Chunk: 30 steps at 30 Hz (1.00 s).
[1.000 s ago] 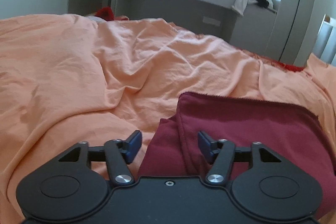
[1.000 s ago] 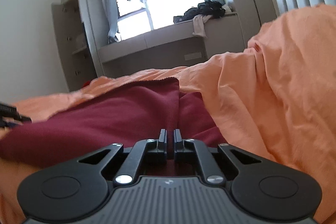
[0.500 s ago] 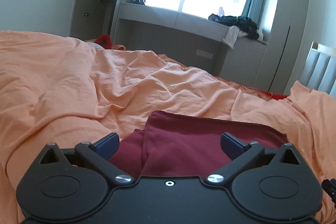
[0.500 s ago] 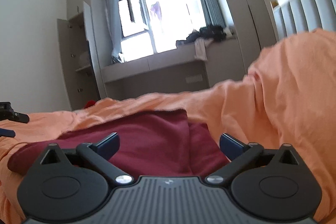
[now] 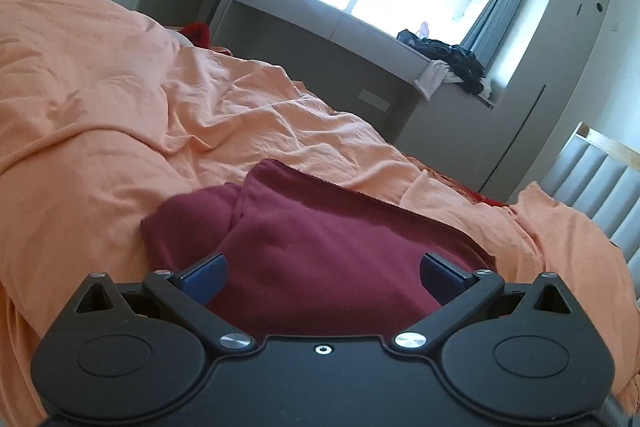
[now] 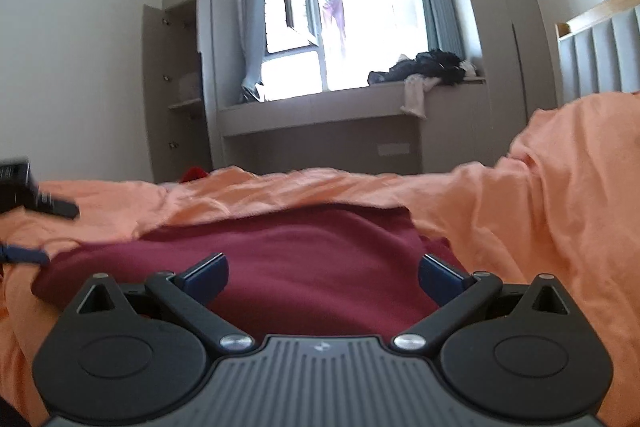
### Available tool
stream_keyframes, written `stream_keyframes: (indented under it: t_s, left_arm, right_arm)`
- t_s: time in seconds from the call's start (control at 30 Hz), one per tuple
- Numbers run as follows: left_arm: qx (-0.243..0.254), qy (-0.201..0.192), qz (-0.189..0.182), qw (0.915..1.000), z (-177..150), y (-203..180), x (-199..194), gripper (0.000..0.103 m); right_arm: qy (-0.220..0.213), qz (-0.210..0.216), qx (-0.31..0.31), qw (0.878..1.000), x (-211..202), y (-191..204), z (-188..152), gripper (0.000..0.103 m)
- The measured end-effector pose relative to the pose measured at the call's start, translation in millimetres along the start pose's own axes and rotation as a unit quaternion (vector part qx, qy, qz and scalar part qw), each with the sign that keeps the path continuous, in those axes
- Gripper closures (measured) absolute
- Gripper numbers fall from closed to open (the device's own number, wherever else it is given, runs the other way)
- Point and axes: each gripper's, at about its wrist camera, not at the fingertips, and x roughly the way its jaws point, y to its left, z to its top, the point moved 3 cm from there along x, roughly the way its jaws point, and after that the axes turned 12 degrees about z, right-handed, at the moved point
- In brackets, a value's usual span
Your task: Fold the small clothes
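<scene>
What moved: both claws let go of the folded dark red soft cloth (image 5: 320, 259) and pulled back from it; the right one was pinched tight a second ago.
Left claw: the left black two-finger gripper (image 5: 322, 277) is wide, with nothing in it.
Right claw: the right black two-finger gripper (image 6: 322, 277) is wide too, with nothing in it.
Red cloth: it lies folded on the crumpled orange bed sheet (image 5: 100, 115), near the bed's near edge, in front of both claws.
Far side: a pile of dark clothes (image 6: 428, 67) sits on the grey window ledge (image 6: 320, 107).
Right side: the grey padded headboard (image 6: 600, 55) stands at the bed's right end.
</scene>
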Motion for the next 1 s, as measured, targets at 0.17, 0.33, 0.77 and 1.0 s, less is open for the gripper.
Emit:
stream_keyframes:
  t_s: [0.17, 0.33, 0.77, 1.0]
  left_arm:
    - [0.019, 0.003, -0.015, 0.9997, -13.3, -2.4, -5.4, 0.001]
    - [-0.009, 0.015, -0.014, 0.9997, -17.4, 10.5, -3.5, 0.001]
    - [-0.012, 0.065, -0.018, 0.9976, -23.7, 12.6, 7.6, 0.001]
    - [-0.005, 0.082, -0.033, 0.9961, -31.8, 18.2, -2.0, 0.001]
  right_arm:
    - [0.003, 0.023, -0.021, 1.000, 35.2, 15.7, 15.0, 0.000]
    - [0.015, 0.005, -0.027, 1.000, 74.2, 30.9, 0.9, 0.000]
    - [-0.073, -0.017, -0.051, 0.996, 69.2, 38.1, -70.5, 0.001]
    - [-0.073, -0.013, -0.048, 0.996, 67.0, 35.5, -70.0, 0.001]
